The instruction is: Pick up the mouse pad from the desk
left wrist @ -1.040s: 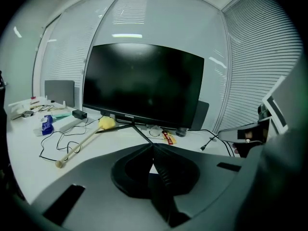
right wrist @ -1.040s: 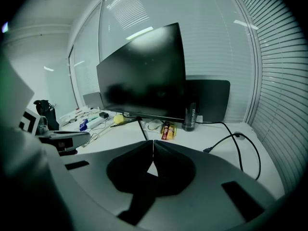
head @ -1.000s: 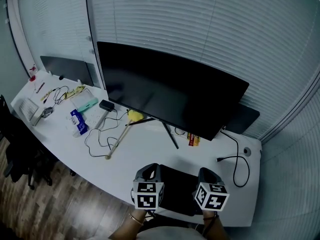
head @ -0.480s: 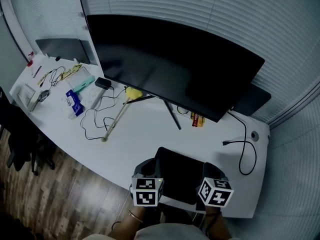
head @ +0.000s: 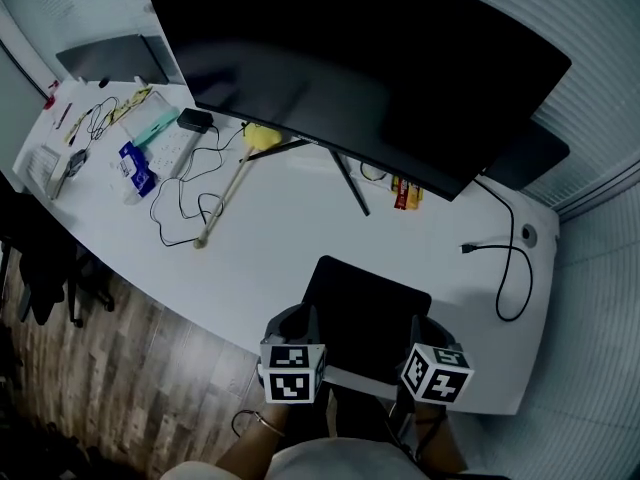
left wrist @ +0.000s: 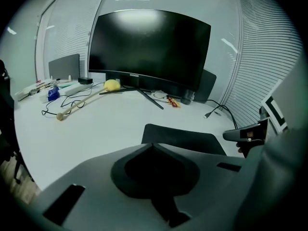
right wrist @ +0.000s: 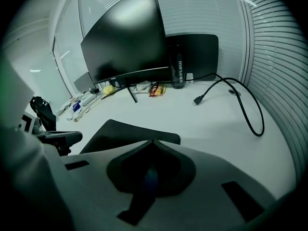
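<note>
**Mouse pad flat on the desk, both grippers closed and empty**

The white curved desk fills most of the head view, with wood-plank floor showing past its near edge. A wide curved black monitor stands at the back on thin splayed legs, its screen dark.

The black mouse pad lies flat near the desk's front edge, in front of the monitor's stand. It sits between the two grippers in the head view.

The left gripper has its jaws pressed together with nothing between them. The pad's near left corner lies just beyond their tip. The right gripper is likewise closed on nothing, and the pad's right side lies just ahead of it (whether either tip touches the pad cannot be told).

A loose black cable loops on the right part of the desk, well apart from the pad. A stick with a yellow head lies to the left among thin wires. Further left is a blue packet. A small red-and-yellow packet rests under the monitor's right half.
</note>
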The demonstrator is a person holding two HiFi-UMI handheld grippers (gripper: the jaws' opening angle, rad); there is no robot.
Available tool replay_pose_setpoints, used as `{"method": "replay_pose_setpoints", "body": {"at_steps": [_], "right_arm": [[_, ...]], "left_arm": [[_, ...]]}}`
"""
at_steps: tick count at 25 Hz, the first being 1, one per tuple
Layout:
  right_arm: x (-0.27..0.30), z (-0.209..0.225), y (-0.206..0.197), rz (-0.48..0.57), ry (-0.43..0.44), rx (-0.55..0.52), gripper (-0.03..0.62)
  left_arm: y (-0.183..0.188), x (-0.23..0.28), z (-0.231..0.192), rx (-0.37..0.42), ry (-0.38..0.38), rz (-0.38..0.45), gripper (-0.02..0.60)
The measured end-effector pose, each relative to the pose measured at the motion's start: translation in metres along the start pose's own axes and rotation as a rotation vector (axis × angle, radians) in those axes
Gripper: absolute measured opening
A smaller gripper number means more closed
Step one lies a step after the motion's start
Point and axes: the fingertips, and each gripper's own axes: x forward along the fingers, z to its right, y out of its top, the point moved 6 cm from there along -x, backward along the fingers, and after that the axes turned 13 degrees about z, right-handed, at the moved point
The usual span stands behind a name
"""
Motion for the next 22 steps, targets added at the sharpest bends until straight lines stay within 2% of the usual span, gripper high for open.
{"method": "replay_pose_setpoints", "body": {"at_steps": [14,19,20,21,22], "right_arm": [[-0.0018,0.0052,-0.0064,-0.024,0.0,0.042,0.035],[-0.0006,0.0053,-0.008,-0.026,0.007,0.038,0.038],[-0.0001,0.0051,-0.0086,-0.028,0.01,0.038,0.045],[0.0005,0.0048,-0.0091,-0.03,0.014,0.039,0.064],[0.001,0.0046,-0.0096,-0.032,0.017,0.04,0.086]], "left_arm": [[-0.0007,0.0028,0.0021,0.019,0.015,-0.04,0.02],[-0.0006,0.005,0.0053,0.01,-0.008,-0.046,0.026],[-0.0011,0.0054,0.0057,0.007,-0.011,-0.048,0.048],[-0.0014,0.0056,0.0058,0.006,-0.014,-0.052,0.098],[-0.0016,0.0057,0.0058,0.005,-0.016,-0.056,0.115]]}}
